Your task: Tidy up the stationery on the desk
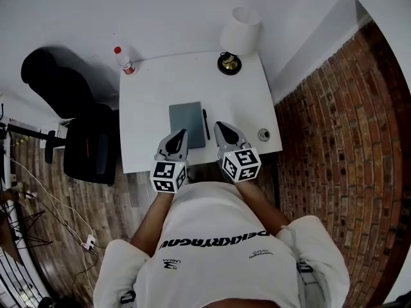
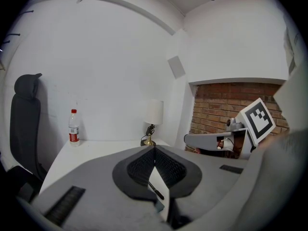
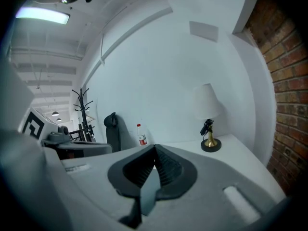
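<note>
A grey notebook (image 1: 186, 124) lies flat in the middle of the white desk (image 1: 148, 101), with a black pen (image 1: 206, 124) right beside its right edge. My left gripper (image 1: 181, 133) hovers over the notebook's near-left corner, shut and holding nothing. My right gripper (image 1: 219, 126) hangs just right of the pen, also shut and empty. In the left gripper view the closed left gripper (image 2: 155, 149) shows the pen (image 2: 155, 190) below its tips. In the right gripper view the closed right gripper (image 3: 155, 148) shows the notebook (image 3: 149, 189) beneath.
A white-shaded lamp (image 1: 236, 36) stands at the desk's far right corner and a red-capped bottle (image 1: 124, 60) at its far left. A small round object (image 1: 264, 134) sits near the right edge. A black chair (image 1: 87, 143) is left of the desk, a brick wall (image 1: 340, 127) right.
</note>
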A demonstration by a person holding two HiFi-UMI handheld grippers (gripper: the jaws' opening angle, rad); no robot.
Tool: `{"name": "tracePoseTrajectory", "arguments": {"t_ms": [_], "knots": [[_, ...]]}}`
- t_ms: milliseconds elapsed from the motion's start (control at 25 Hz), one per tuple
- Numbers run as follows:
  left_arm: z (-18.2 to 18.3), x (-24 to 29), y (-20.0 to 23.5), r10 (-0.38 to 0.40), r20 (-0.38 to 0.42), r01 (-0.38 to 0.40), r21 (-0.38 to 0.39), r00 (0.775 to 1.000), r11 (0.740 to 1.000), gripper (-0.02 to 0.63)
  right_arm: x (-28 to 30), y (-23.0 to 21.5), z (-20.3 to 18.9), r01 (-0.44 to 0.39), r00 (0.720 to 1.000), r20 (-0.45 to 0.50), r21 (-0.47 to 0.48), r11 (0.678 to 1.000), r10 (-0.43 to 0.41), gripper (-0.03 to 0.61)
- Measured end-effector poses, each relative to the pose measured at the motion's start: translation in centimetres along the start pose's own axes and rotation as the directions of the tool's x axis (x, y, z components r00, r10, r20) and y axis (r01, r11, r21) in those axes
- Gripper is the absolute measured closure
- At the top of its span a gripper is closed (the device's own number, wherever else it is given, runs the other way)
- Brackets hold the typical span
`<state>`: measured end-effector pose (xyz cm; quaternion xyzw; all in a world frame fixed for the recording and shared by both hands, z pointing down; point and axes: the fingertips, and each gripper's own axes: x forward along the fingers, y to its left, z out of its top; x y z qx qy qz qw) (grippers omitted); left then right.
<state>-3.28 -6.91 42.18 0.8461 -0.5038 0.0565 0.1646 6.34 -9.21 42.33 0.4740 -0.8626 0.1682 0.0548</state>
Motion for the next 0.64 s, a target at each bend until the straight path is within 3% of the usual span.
{"name": "tracePoseTrajectory", "arguments": {"t_ms": [640], "knots": [[-0.18, 0.65, 0.44, -0.007, 0.006, 0.007, 0.003, 1.0, 1.0, 0.615, 0.69, -0.4, -0.03, -0.004, 1.0, 0.014, -0.001, 1.0, 0.004, 0.588]]}}
